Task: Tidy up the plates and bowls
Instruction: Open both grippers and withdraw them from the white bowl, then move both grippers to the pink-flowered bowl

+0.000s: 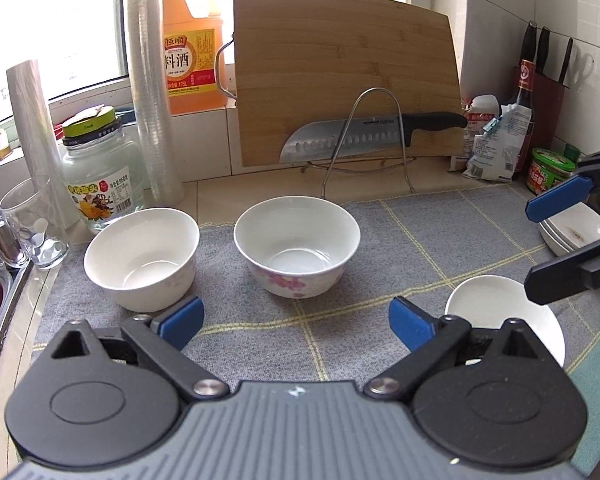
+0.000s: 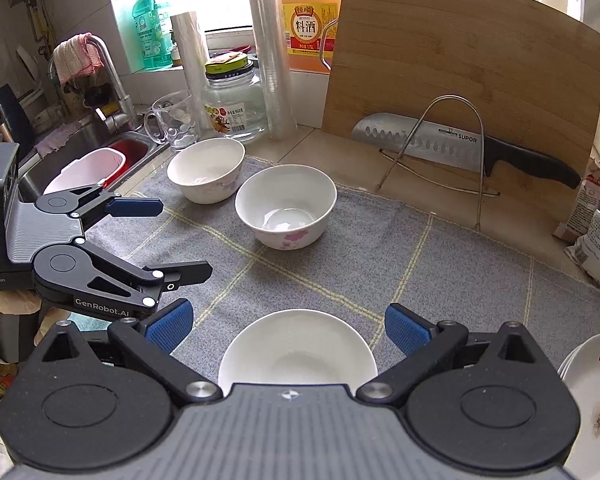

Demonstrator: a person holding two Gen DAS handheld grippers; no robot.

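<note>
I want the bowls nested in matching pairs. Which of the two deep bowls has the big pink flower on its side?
The right bowl, nearer the knife rack. The left bowl, beside the glass mug, shows only faint markings.

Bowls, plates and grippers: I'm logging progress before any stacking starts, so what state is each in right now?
Left gripper: open, empty.
Right gripper: open, empty, above the small dish.
Flowered bowl: upright, empty, alone on the mat.
Plain bowl: upright, empty, unstacked.
Small dish: upright, empty.
Plate stack: stacked, top plate stained.
Glass jar: lid on.
Knife: resting in the wire rack.
</note>
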